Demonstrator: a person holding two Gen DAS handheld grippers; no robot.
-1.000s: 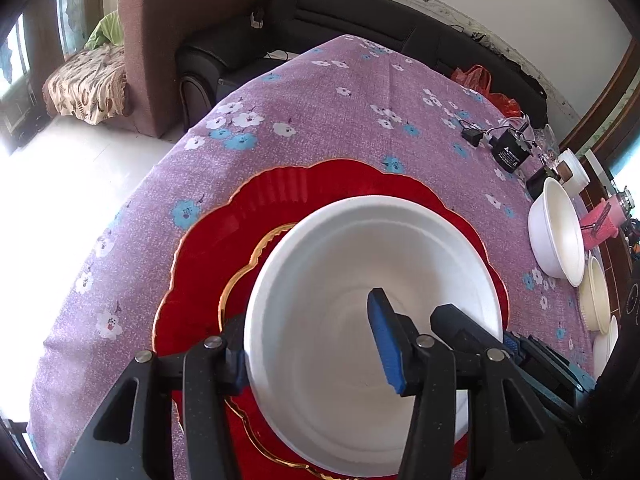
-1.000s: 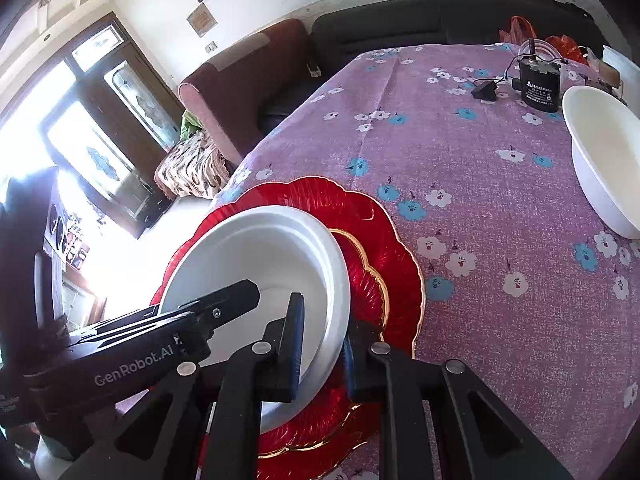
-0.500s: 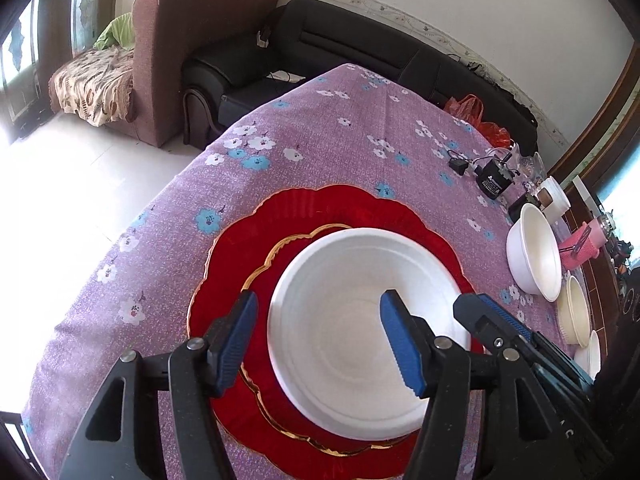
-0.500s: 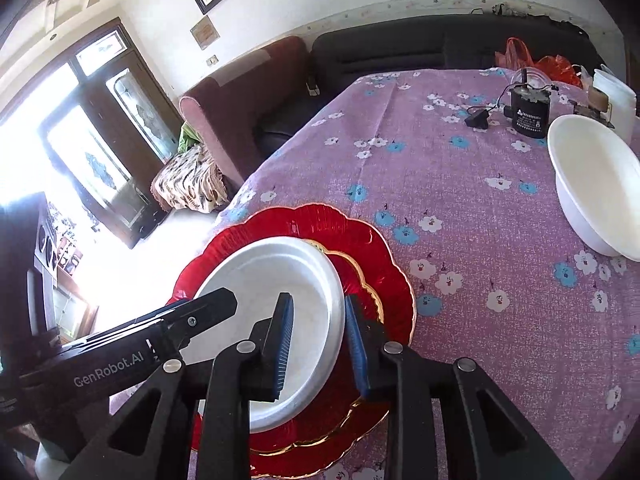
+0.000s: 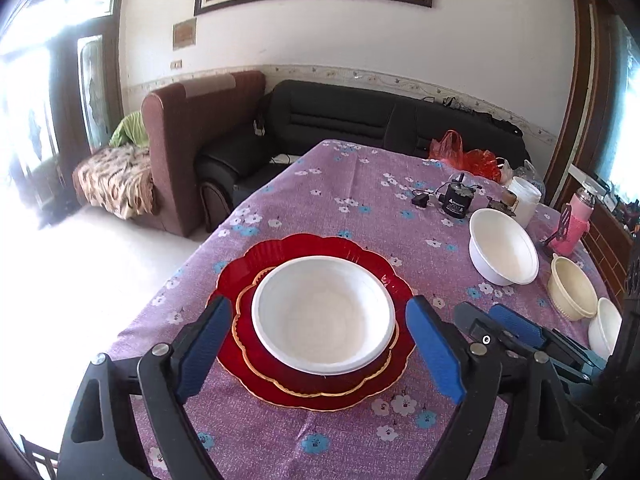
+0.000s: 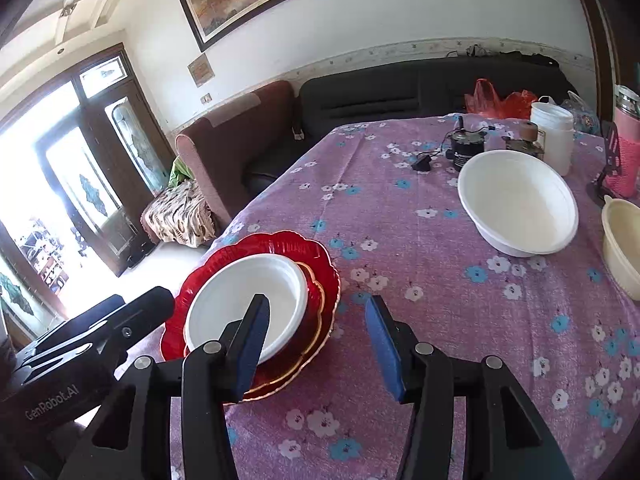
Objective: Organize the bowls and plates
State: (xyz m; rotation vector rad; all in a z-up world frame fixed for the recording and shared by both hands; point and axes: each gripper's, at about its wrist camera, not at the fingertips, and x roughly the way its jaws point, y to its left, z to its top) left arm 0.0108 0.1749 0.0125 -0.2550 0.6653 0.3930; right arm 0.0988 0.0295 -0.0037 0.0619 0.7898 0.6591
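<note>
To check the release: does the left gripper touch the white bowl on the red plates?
Apart. Left wrist view: the opening left gripper frames the white bowl, purple cloth visible beside each pad.

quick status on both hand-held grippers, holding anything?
Left hand-held gripper: jaws opening, holding nothing; white bowl sits free on the red plates.
Right hand-held gripper: jaws opening, empty.

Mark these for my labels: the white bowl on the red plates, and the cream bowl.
white bowl (image 5: 324,320): left wrist view, inner bottom.
cream bowl (image 5: 572,292): left wrist view, inside wall.
</note>
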